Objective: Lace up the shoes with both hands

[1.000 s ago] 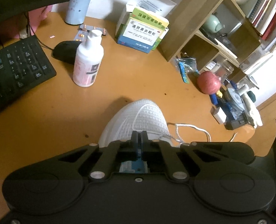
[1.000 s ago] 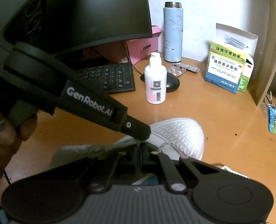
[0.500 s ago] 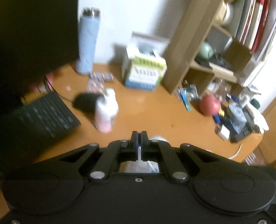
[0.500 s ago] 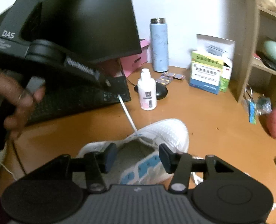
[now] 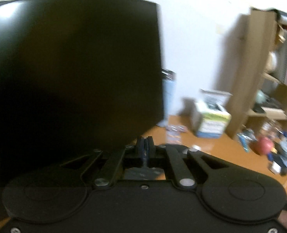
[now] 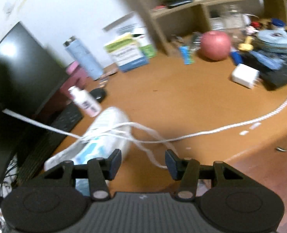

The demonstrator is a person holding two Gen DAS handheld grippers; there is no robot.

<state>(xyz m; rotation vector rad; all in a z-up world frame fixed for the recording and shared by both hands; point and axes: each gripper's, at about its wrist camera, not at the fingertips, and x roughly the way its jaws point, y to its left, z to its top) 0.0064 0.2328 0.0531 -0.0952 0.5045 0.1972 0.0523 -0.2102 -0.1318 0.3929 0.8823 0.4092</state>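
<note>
While your left gripper point(image 5: 145, 147) is pressed together up by the monitor point(image 5: 73, 73), the right gripper point(image 6: 143, 163) is spread wide over the desk point(image 6: 182, 101). A taut white lace point(image 6: 46, 128) runs leftward off the white sneaker point(image 6: 108, 134); can't tell what's pinching it.

The left gripper point(image 5: 145, 145) sits at the lower centre of its view, jaws pressed together. The right gripper point(image 6: 143, 162), lower centre, has its jaws spread wide apart.
</note>
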